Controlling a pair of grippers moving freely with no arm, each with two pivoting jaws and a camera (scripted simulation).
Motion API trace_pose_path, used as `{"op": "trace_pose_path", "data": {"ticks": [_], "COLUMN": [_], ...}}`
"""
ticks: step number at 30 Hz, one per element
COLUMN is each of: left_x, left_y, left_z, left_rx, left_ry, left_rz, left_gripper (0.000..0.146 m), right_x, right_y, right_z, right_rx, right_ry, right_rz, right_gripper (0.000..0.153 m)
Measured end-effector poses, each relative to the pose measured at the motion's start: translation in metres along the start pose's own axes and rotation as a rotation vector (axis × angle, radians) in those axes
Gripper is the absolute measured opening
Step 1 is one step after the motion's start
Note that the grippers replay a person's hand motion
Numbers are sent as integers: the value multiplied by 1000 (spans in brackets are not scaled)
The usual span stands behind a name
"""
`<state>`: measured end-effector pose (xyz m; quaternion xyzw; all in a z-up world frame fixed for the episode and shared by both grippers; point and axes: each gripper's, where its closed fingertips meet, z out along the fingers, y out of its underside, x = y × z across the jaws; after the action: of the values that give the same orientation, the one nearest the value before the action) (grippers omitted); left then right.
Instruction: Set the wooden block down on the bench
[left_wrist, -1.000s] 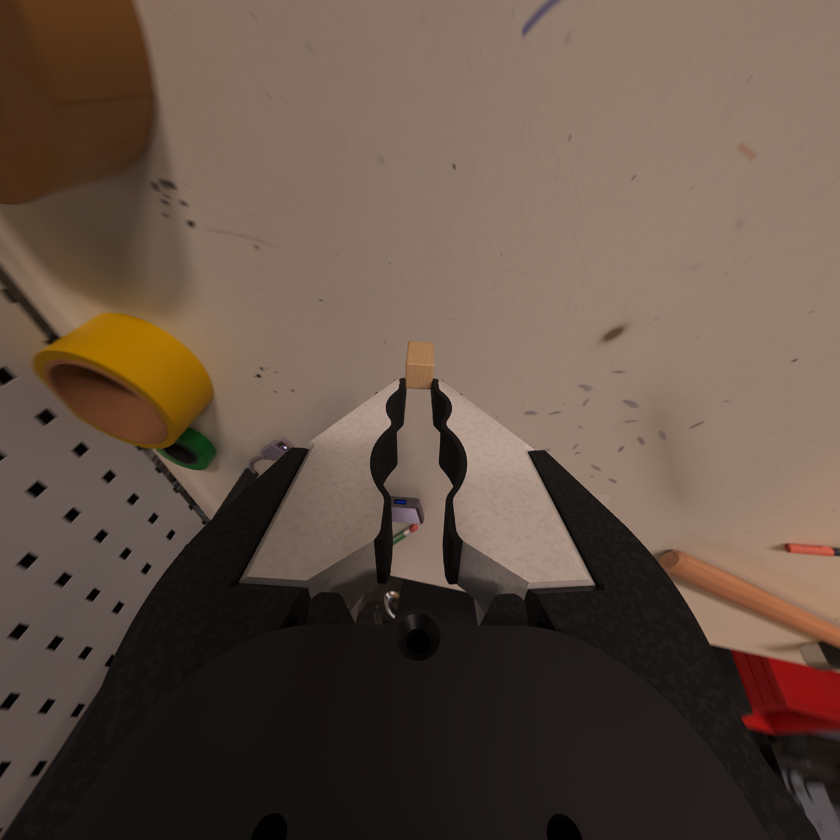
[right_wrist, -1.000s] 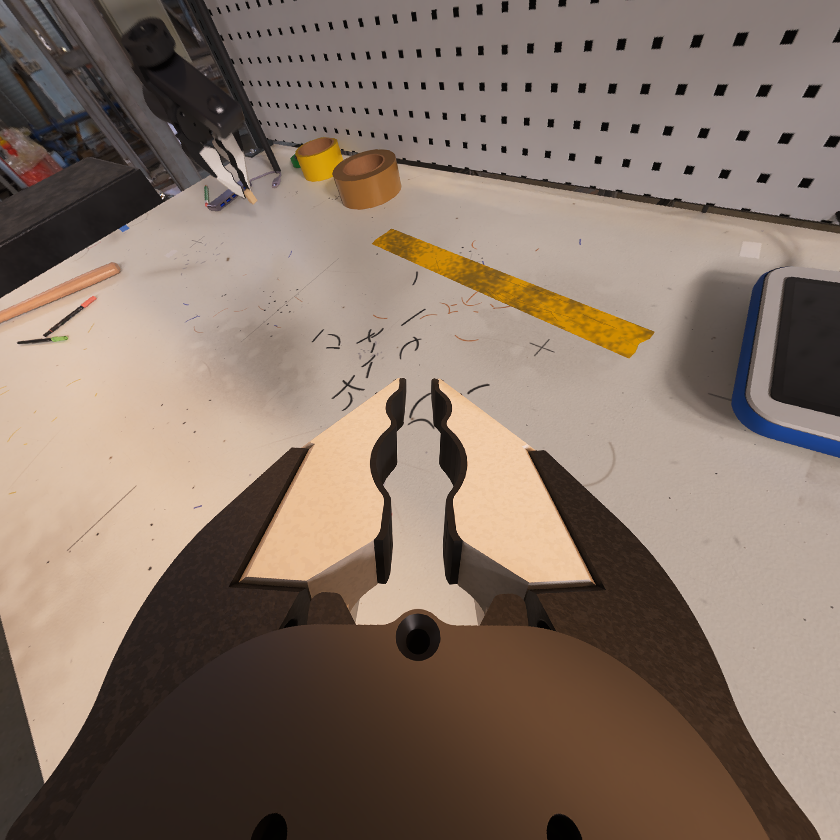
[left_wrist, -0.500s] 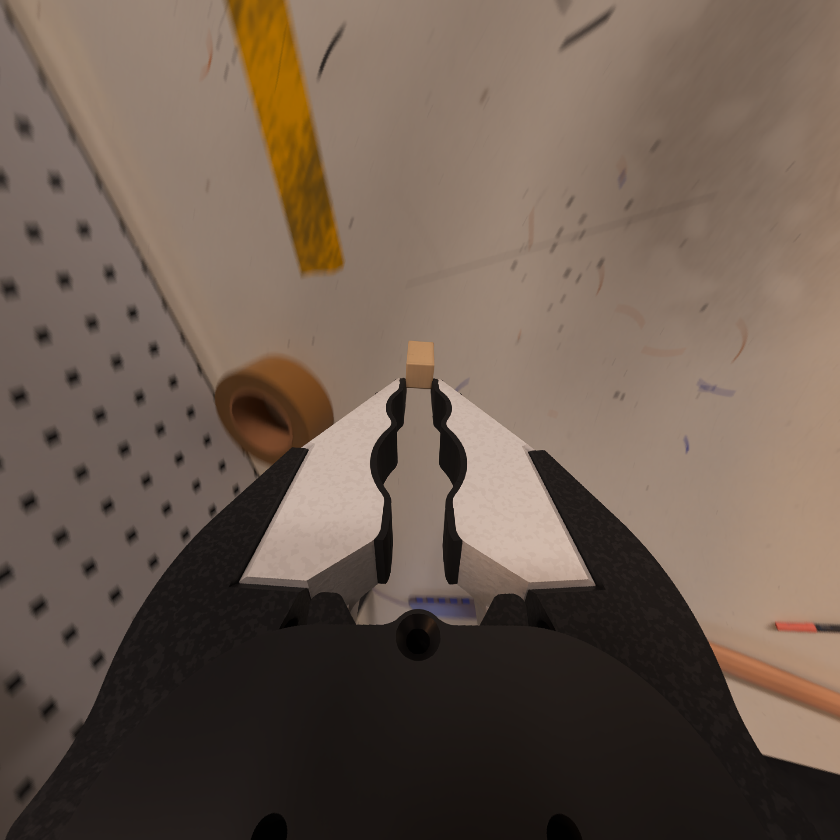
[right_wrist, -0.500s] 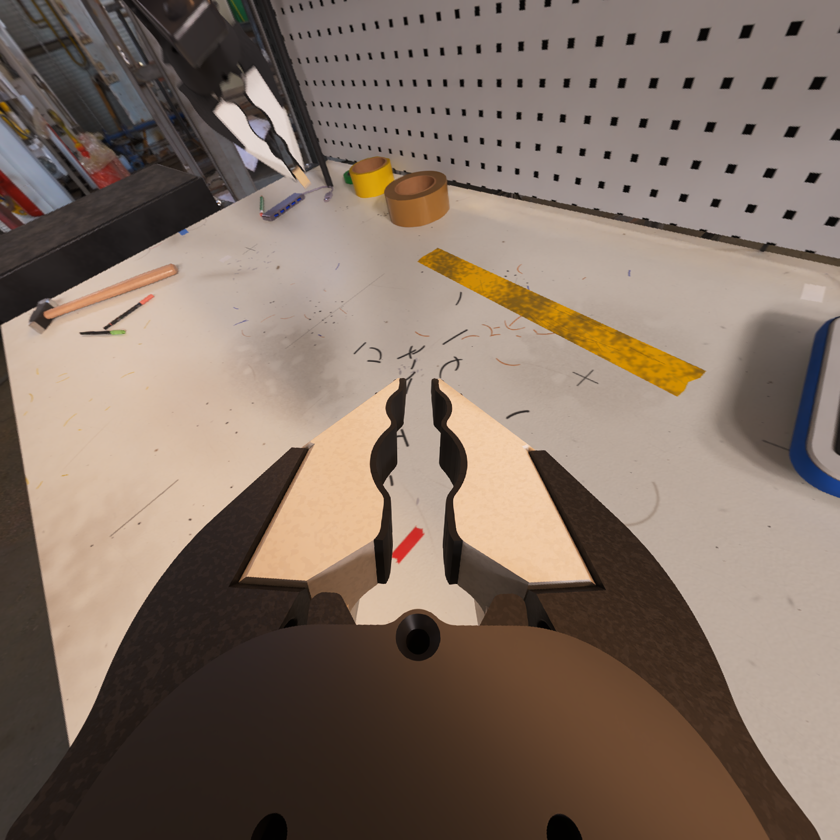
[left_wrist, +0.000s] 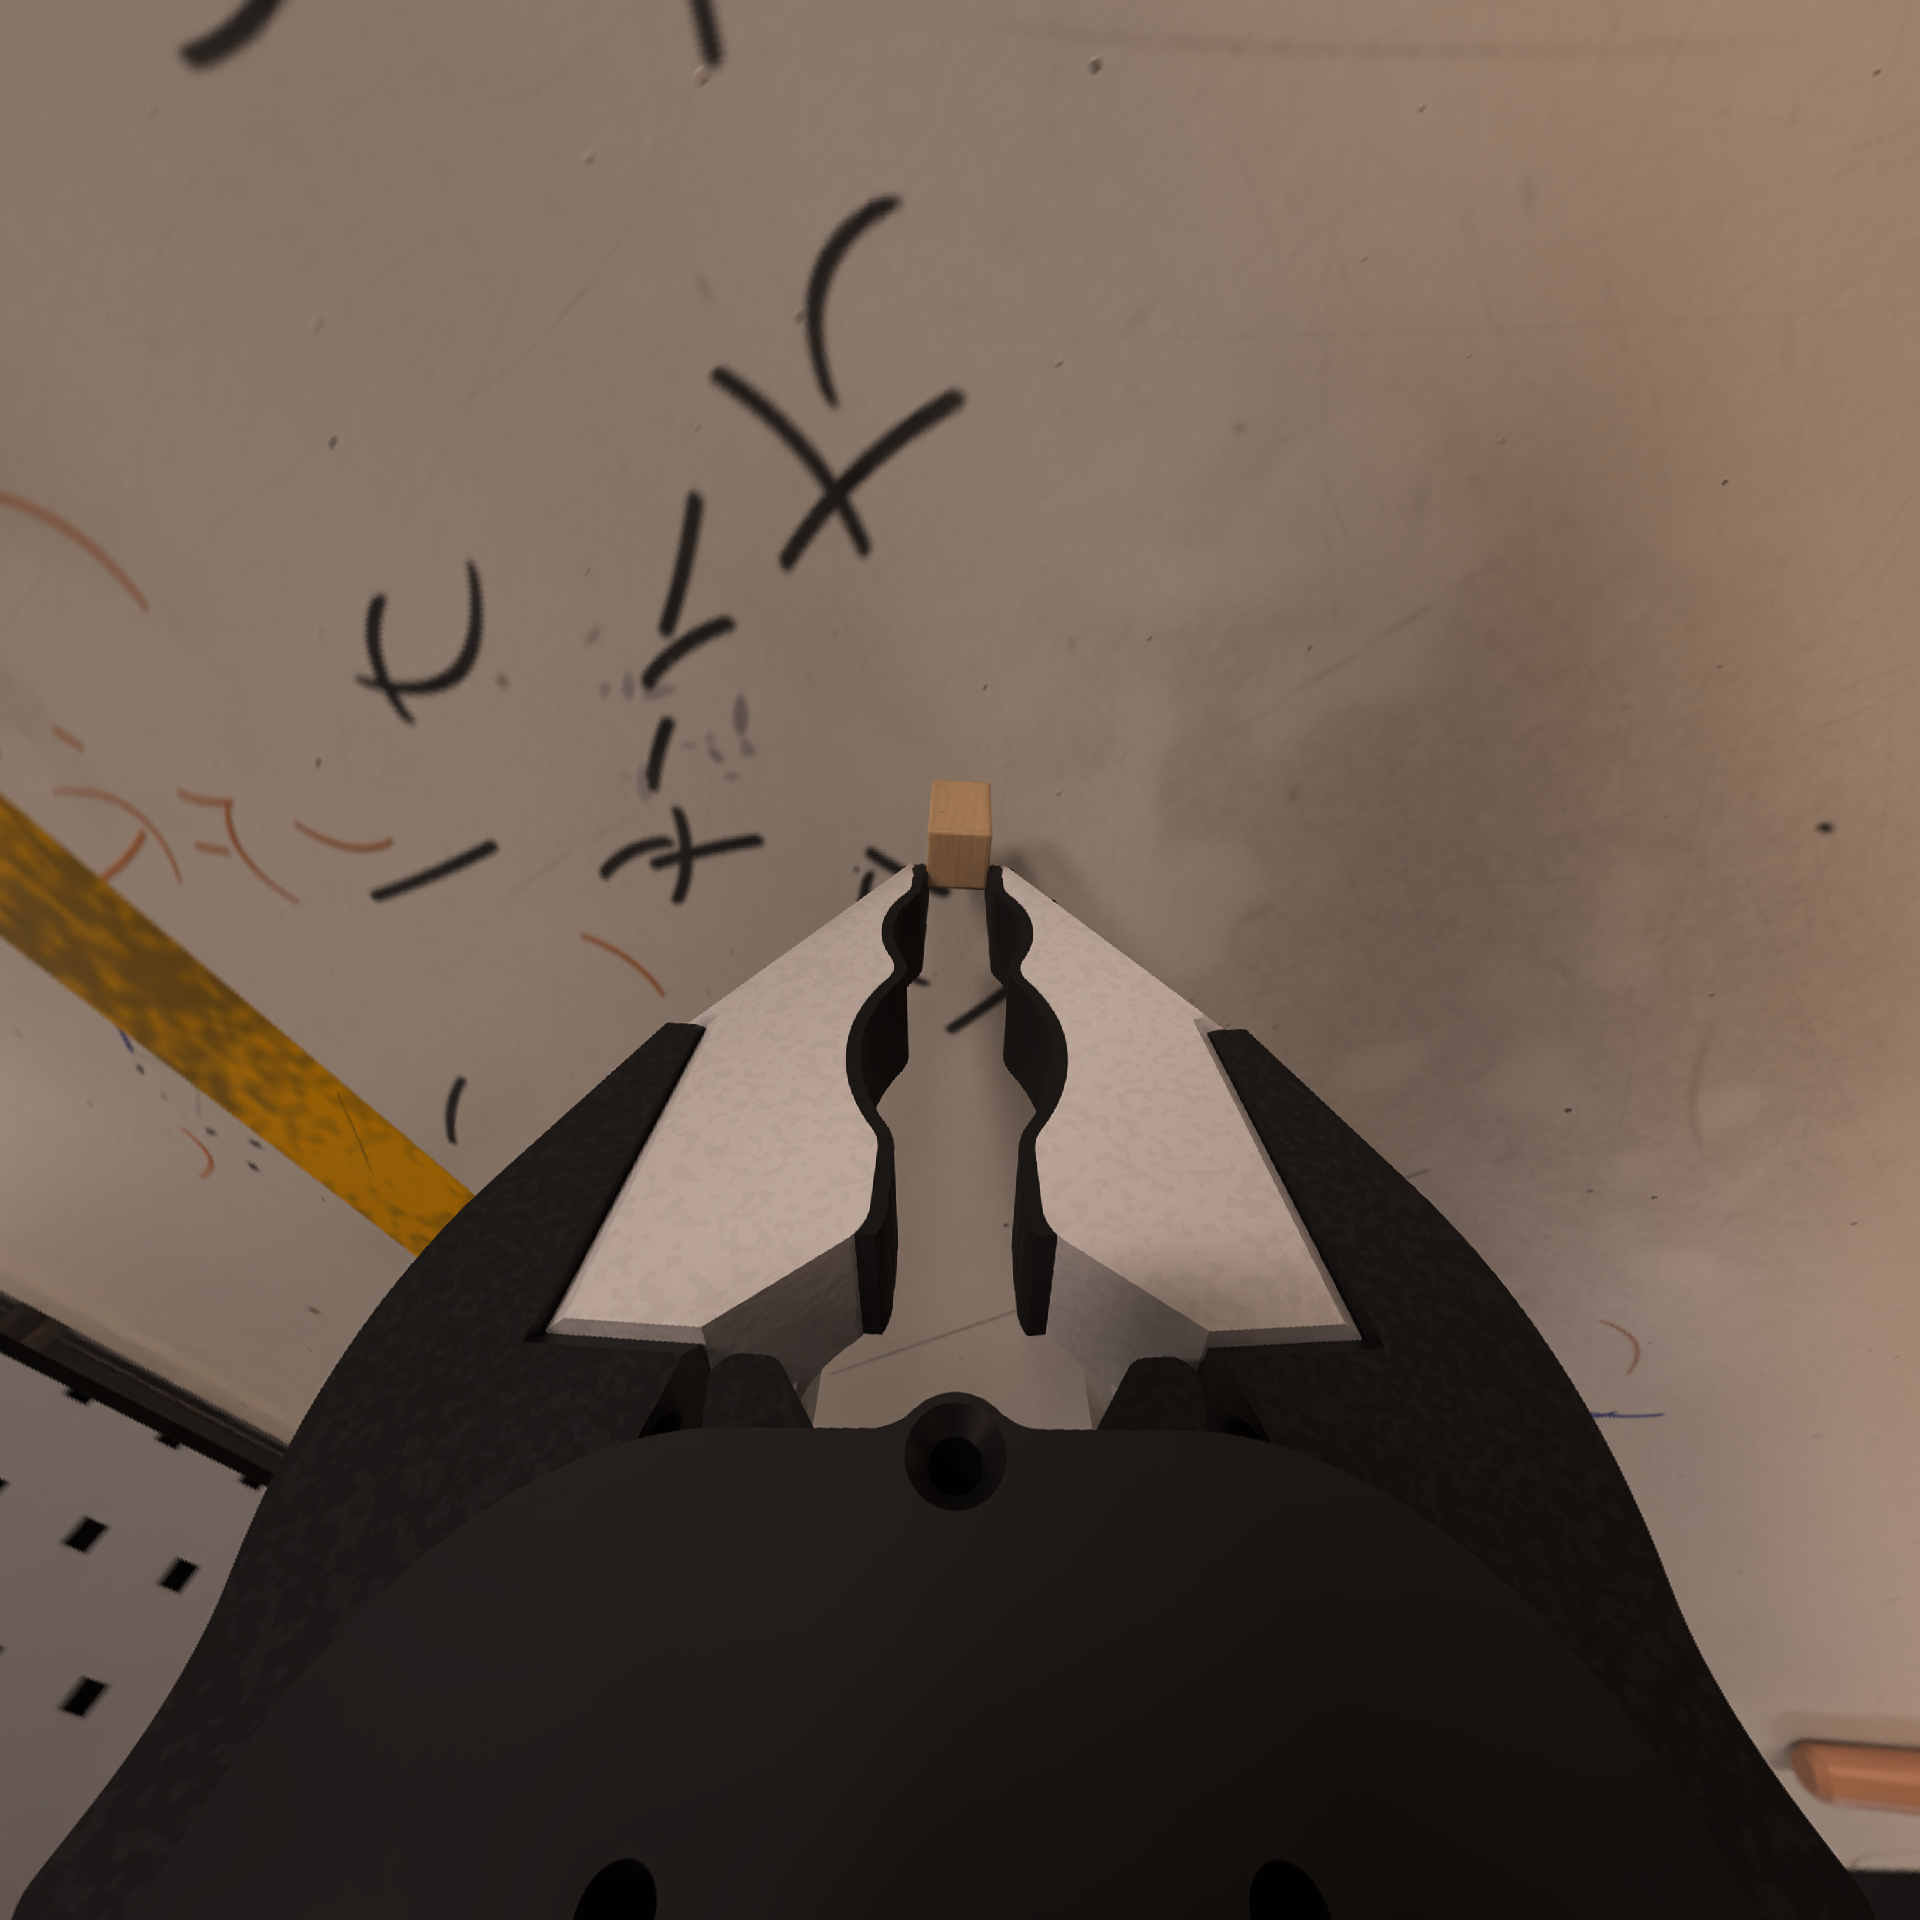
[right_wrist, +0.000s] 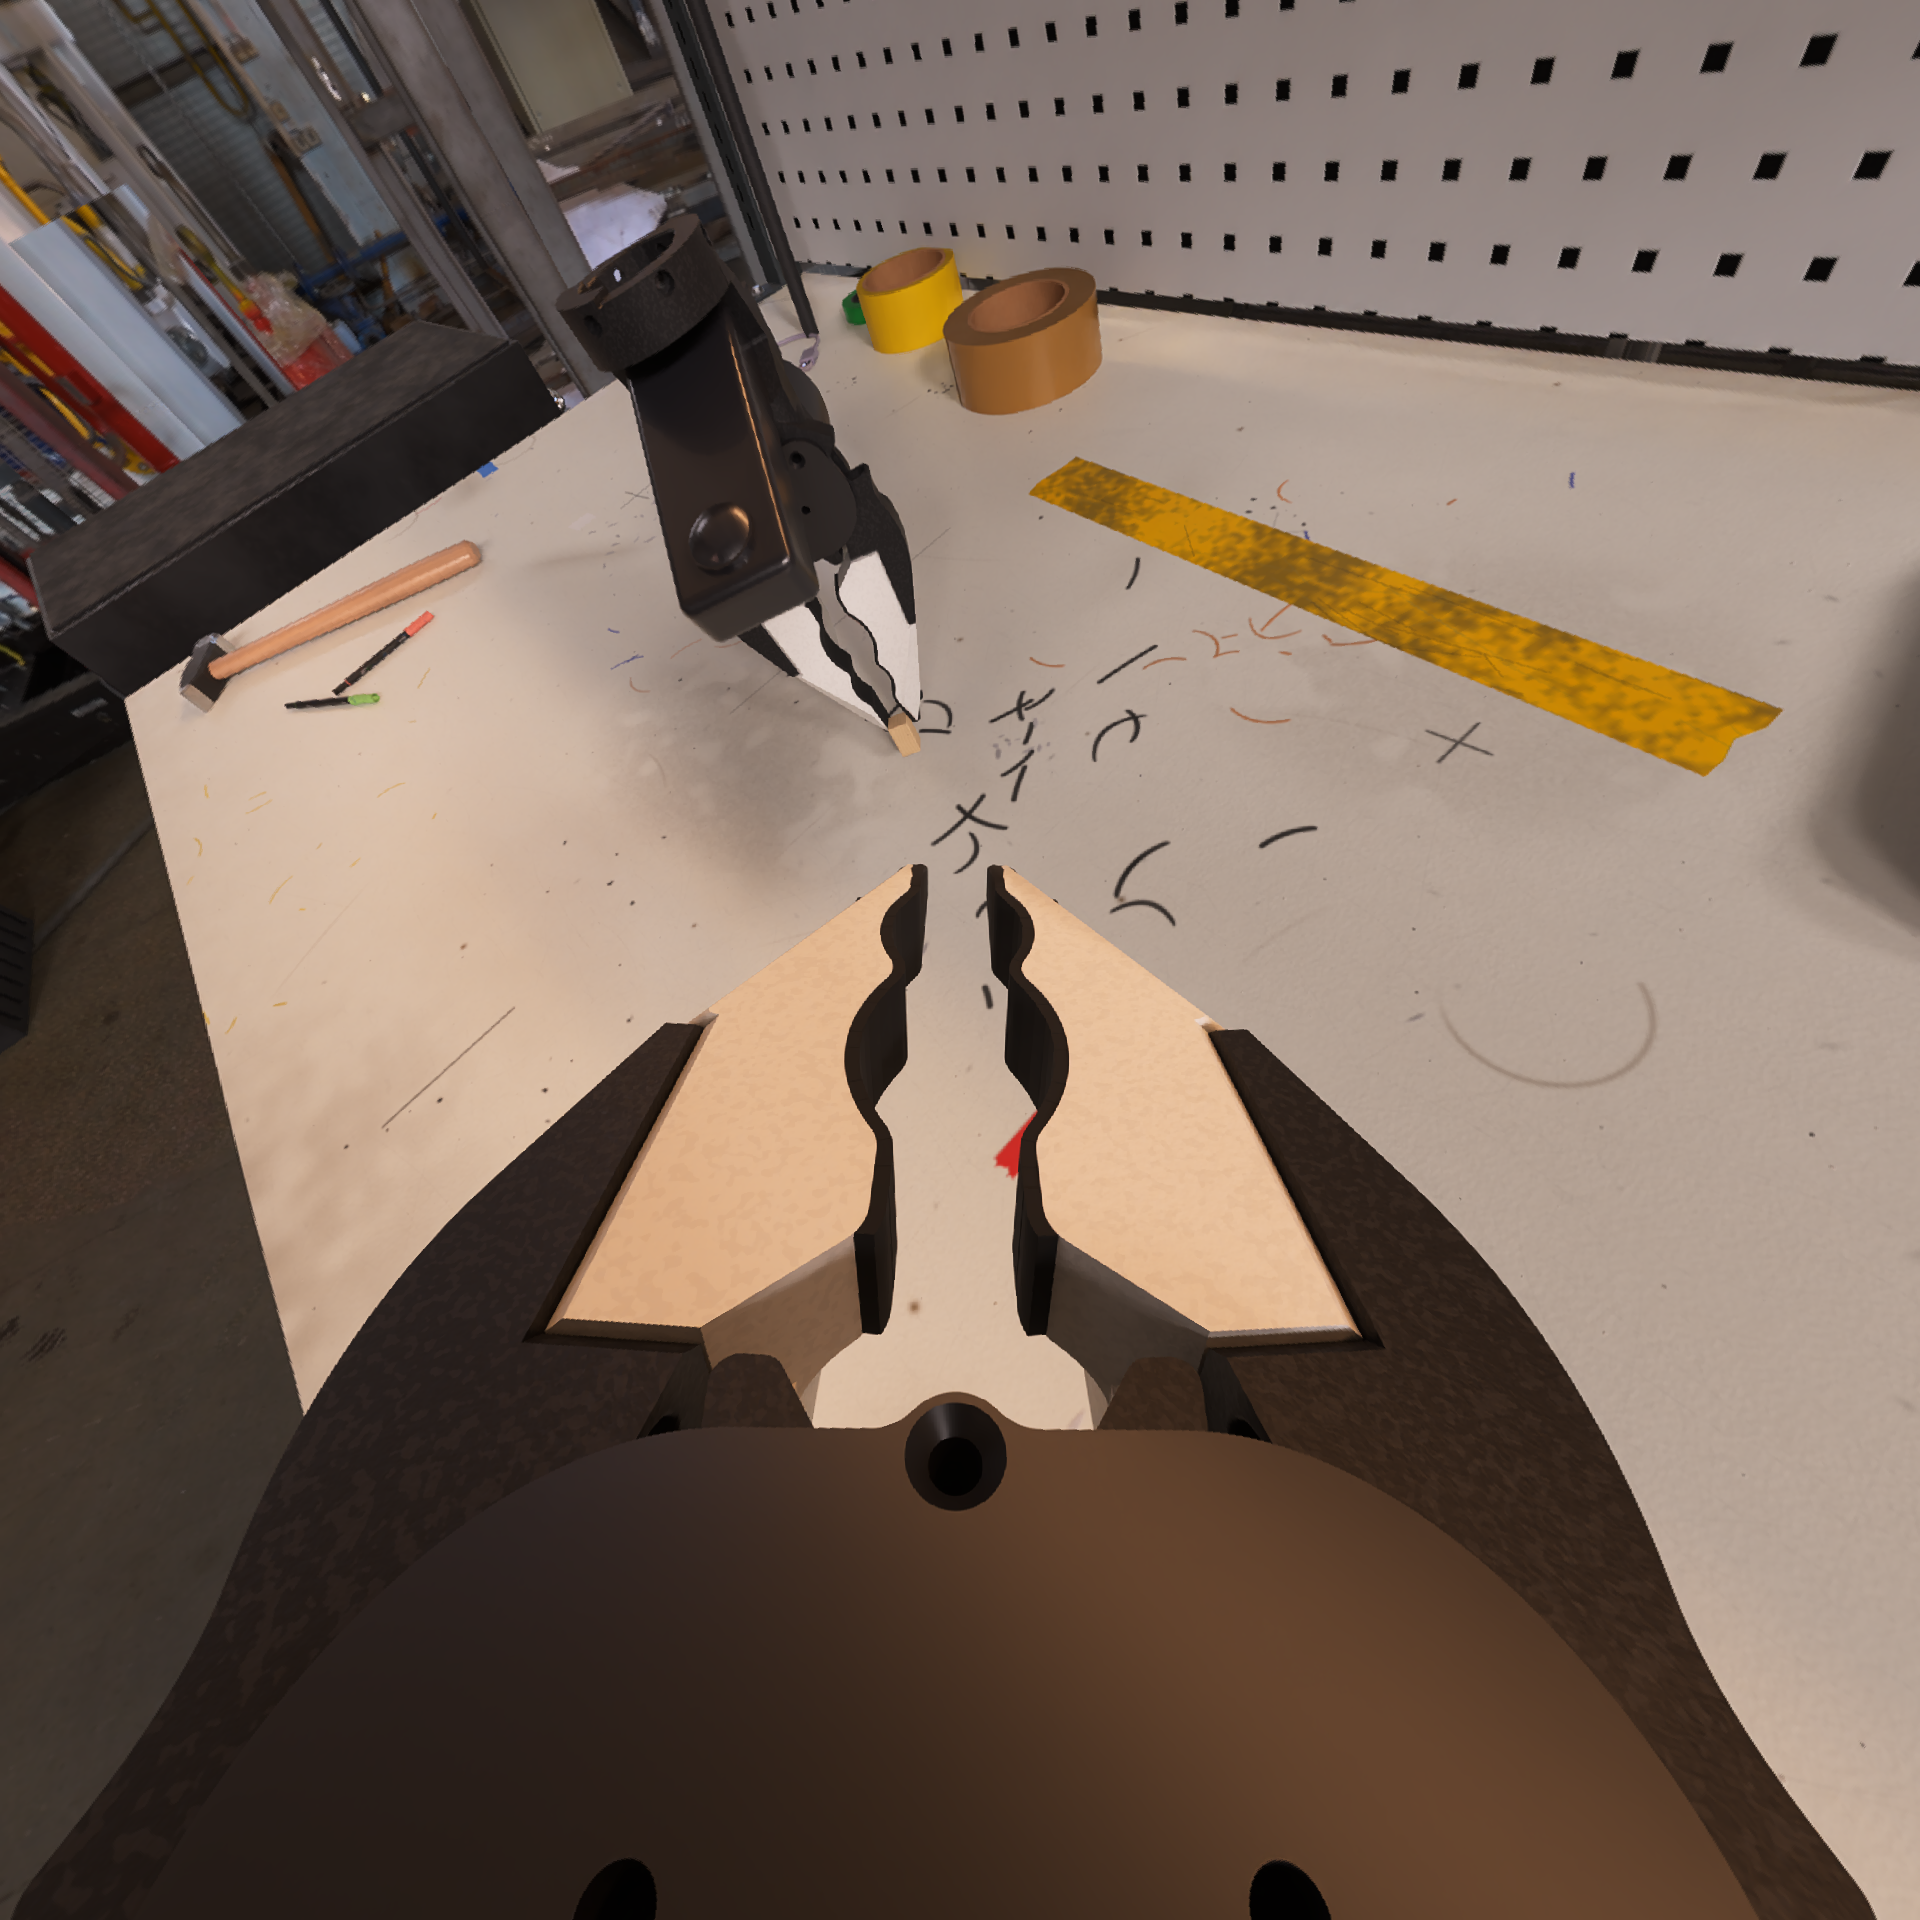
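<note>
A small wooden block is pinched between the tips of my left gripper, which is shut on it and points steeply down at the pale bench. In the right wrist view the left gripper hangs over the middle of the bench, beside black pen marks. There the block sits at or just above the surface; I cannot tell if it touches. My right gripper is empty, its fingertips a little apart, low over the bench in front of the block.
A yellow tape strip lies to the right. A yellow tape roll and a brown one stand by the pegboard. A hammer, pens and a black box are at the left edge.
My left gripper has carried the block from the back corner by the tape rolls to the middle of the bench and lowered it. My right gripper has shifted slightly; its jaws are unchanged.
</note>
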<state>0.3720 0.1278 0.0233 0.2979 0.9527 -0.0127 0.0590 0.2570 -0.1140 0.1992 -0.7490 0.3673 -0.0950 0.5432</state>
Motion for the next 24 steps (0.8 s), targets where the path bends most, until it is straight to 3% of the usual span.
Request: {"op": "trace_pose_path", "data": {"ticks": [10,13,19,22,24], "left_x": [14,13,8,11,27], "left_y": [-10,-5,0,10,7], "left_z": [7,7,-10,-21,-27], "left_rx": [-47,-71,35,50,119], "left_ry": [49,46,25,-13,68], "left_rz": [237,207,-73,-401,-653], "left_gripper": [11,11,17,8,0], "right_x": [7,7,7,7,6], "right_y": [17,20,24,25,25], "right_z": [-3,-1,0,-3,-5], "right_rx": [3,0,1,3,7], "right_ry": [-21,-30,-47,-57,-60], "right_rz": [41,47,44,45,37], "right_gripper": [11,11,11,11,11]}}
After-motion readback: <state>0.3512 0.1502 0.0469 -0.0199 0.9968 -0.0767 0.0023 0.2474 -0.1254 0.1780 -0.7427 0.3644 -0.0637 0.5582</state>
